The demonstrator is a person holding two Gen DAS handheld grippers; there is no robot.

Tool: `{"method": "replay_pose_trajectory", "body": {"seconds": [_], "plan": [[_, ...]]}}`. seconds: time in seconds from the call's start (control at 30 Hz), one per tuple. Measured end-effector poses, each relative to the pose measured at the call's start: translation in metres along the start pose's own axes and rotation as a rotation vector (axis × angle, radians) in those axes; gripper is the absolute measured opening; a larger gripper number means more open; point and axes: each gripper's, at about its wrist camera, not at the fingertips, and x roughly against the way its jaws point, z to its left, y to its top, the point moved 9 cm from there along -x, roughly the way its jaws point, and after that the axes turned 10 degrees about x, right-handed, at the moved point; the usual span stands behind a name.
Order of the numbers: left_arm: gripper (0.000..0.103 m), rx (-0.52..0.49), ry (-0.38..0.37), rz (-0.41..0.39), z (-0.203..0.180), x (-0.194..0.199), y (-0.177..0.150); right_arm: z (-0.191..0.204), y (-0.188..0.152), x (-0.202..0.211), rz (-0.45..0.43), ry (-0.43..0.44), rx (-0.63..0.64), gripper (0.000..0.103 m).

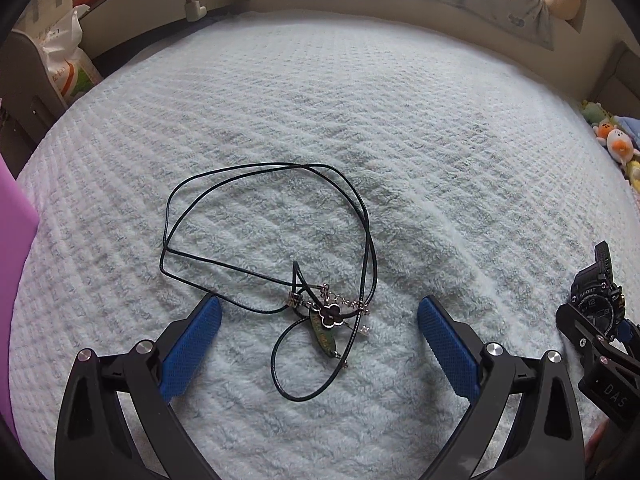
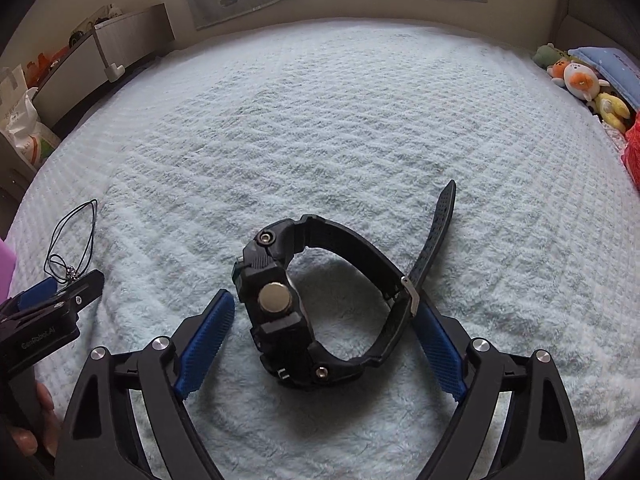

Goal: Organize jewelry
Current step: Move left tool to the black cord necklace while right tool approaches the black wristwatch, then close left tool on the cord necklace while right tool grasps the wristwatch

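A black cord necklace [image 1: 264, 240] with a green pendant [image 1: 325, 334] and a dark clover charm [image 1: 330, 314] lies tangled on the pale blue blanket [image 1: 360, 120]. My left gripper [image 1: 320, 344] is open, its blue pads either side of the pendant, not touching it. A black sport watch [image 2: 280, 312] stands on its side on the blanket, strap buckled in a loop. My right gripper [image 2: 332, 344] is open around the watch, the right pad close to the buckle [image 2: 410, 294]. The watch also shows in the left wrist view [image 1: 596, 300], the necklace in the right wrist view [image 2: 72, 236].
Plush toys [image 2: 580, 80] and a blue cushion [image 2: 616, 68] lie at the bed's right edge. A plastic bag [image 1: 68, 64] and a shelf stand beyond the left edge. A purple object [image 1: 12, 240] is at the far left.
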Motion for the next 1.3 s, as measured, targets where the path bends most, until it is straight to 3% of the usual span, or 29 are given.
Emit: {"method": "replay_pose_trajectory", "body": {"seconds": [0.47,0.63,0.77,0.87,1.03,1.13,1.3], "plan": [[0.096,-0.028,0.036,-0.050,-0.020,-0.032,0.022,0.012,0.017,-0.019,-0.007,-0.026,0.019,0.092],[0.077,-0.062,0.032,-0.064,-0.027,-0.023,0.017,0.012,0.016,-0.020,-0.013,-0.016,0.012,0.089],[0.070,-0.038,0.018,-0.062,-0.020,-0.017,0.011,0.005,0.013,-0.013,-0.028,-0.024,-0.006,0.078],[0.061,-0.024,0.006,-0.063,-0.018,-0.013,0.009,0.003,0.012,-0.011,-0.034,-0.012,-0.010,0.076],[0.019,-0.031,-0.030,-0.058,-0.022,0.004,-0.012,0.000,0.010,-0.005,-0.047,0.017,-0.009,0.071],[0.010,-0.027,-0.037,-0.049,-0.021,0.010,-0.019,0.002,0.009,0.001,-0.052,0.027,0.000,0.071],[0.009,-0.020,-0.047,-0.054,-0.018,0.024,-0.026,0.004,0.004,0.013,-0.068,0.044,0.008,0.071]]}}
